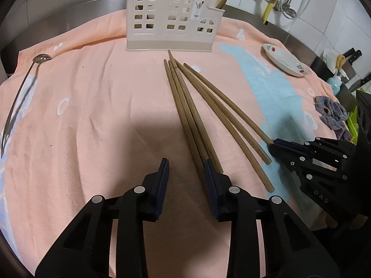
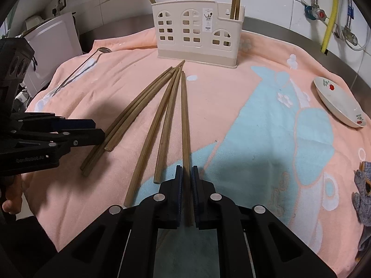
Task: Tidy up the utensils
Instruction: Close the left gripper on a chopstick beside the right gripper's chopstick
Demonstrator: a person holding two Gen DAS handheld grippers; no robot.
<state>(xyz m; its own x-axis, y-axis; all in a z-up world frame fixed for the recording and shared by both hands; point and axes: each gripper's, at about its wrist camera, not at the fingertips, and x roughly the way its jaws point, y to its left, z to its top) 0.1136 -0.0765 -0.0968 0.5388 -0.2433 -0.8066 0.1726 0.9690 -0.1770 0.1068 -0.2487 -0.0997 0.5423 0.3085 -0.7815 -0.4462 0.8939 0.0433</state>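
White wall tiles back my counter (image 2: 266,24), which a peach towel (image 1: 104,115) covers, with the cream utensil holder (image 1: 171,20) upright at its far edge already carrying a few chopsticks. My right gripper (image 2: 186,173) is clamped on one chopstick (image 2: 184,120) of the loose chopsticks (image 1: 185,106) fanned on the towel before the holder. My left gripper (image 1: 185,164) stands open beside the leftmost ones, nothing between its pads.

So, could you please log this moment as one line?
right hand-held gripper: shut on chopstick | left hand-held gripper: open beside chopsticks | holder: upright
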